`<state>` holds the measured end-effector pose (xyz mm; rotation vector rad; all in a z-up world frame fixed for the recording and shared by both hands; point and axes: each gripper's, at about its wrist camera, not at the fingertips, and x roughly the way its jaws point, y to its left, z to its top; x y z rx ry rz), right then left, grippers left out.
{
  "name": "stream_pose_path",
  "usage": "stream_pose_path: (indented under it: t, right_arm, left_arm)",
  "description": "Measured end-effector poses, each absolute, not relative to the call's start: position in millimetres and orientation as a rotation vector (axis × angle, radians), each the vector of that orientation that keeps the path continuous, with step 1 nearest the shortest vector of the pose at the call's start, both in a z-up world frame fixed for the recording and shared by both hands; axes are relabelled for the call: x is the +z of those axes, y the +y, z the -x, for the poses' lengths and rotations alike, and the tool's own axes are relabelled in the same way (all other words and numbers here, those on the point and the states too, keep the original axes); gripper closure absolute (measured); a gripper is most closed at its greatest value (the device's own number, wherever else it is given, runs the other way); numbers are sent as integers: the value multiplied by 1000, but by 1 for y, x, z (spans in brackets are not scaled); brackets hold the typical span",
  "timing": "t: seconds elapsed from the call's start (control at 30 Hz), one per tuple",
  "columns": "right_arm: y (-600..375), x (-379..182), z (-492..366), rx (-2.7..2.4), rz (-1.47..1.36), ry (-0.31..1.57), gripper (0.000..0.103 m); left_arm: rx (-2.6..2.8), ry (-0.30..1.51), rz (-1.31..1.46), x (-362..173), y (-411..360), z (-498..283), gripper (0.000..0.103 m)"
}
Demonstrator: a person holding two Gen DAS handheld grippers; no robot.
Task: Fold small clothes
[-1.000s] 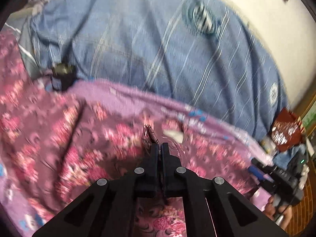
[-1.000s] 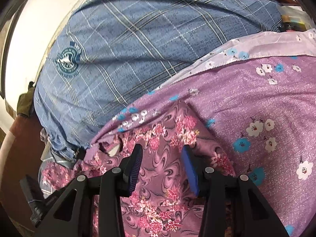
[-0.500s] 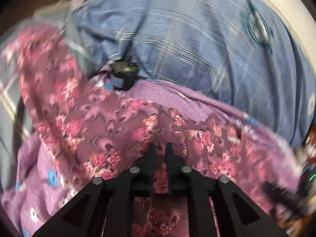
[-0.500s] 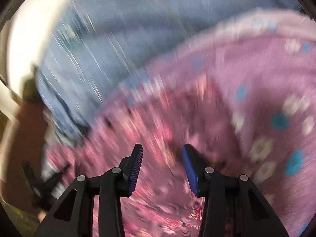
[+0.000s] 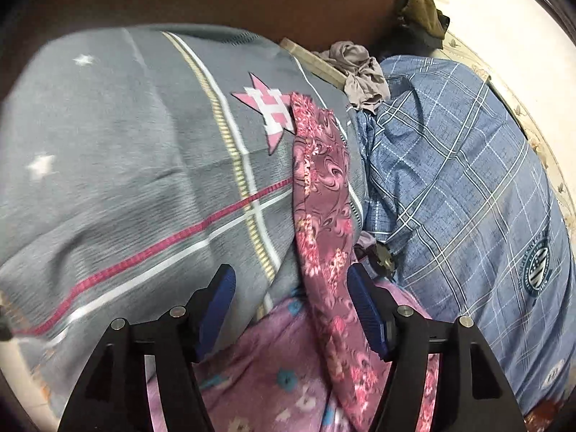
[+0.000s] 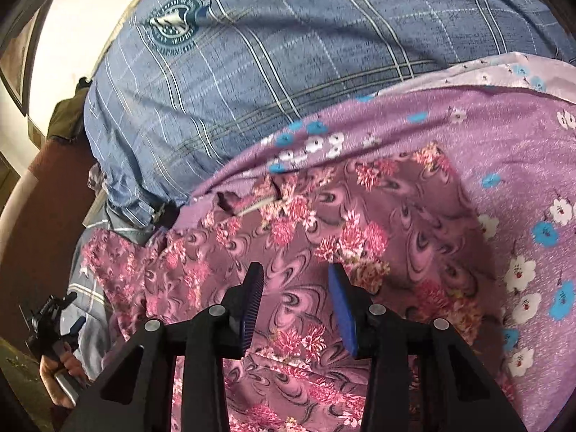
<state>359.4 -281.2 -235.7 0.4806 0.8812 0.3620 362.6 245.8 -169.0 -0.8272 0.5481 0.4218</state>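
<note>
Left claw (image 5: pixel 291 306) was spread wide with nothing pinched. A long strip of the maroon floral garment (image 5: pixel 324 216) ran right up between its blue pads (image 5: pixel 216 306), closer to the right pad but I couldn't tell if it actually touched. Under and just ahead of that claw was the purple flowered sheet (image 5: pixel 273 378). Off to its left and further out sat a grey pillow (image 5: pixel 126 162) with a pink star logo (image 5: pixel 270 108), and to its right a blue plaid pillow (image 5: pixel 468 198). A wad of grey cloth (image 5: pixel 360 72) was bunched way out past both pillows.

Right claw (image 6: pixel 295 306) was also apart and holding nothing, hanging over the wide part of the maroon floral garment (image 6: pixel 324 234), which was spread out on the purple flowered sheet (image 6: pixel 522 180) directly below and ahead of it. Beyond that was the blue plaid pillow (image 6: pixel 288 54). Far down to the left of this claw you could see the left claw (image 6: pixel 54 316) being gripped by a hand (image 6: pixel 59 374).
</note>
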Motion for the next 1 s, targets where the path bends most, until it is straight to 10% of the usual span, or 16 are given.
stream_pose_path:
  t: [0.33, 0.47, 0.57, 0.9, 1.0]
  right_arm:
    - [-270, -245, -361, 356, -406, 898, 63]
    - [-267, -249, -363, 344, -367, 902, 63]
    - [-268, -252, -365, 332, -356, 902, 64]
    - [-311, -234, -360, 249, -468, 804, 63]
    - [-339, -227, -358, 200, -528, 767, 63]
  left_arm:
    - [293, 646, 905, -213, 288, -453, 41]
    - [310, 678, 829, -216, 297, -475, 93]
    - [346, 682, 718, -207, 287, -487, 100]
    - [-146, 590, 64, -111, 53, -474, 95]
    - [-361, 672, -237, -135, -49, -443, 43]
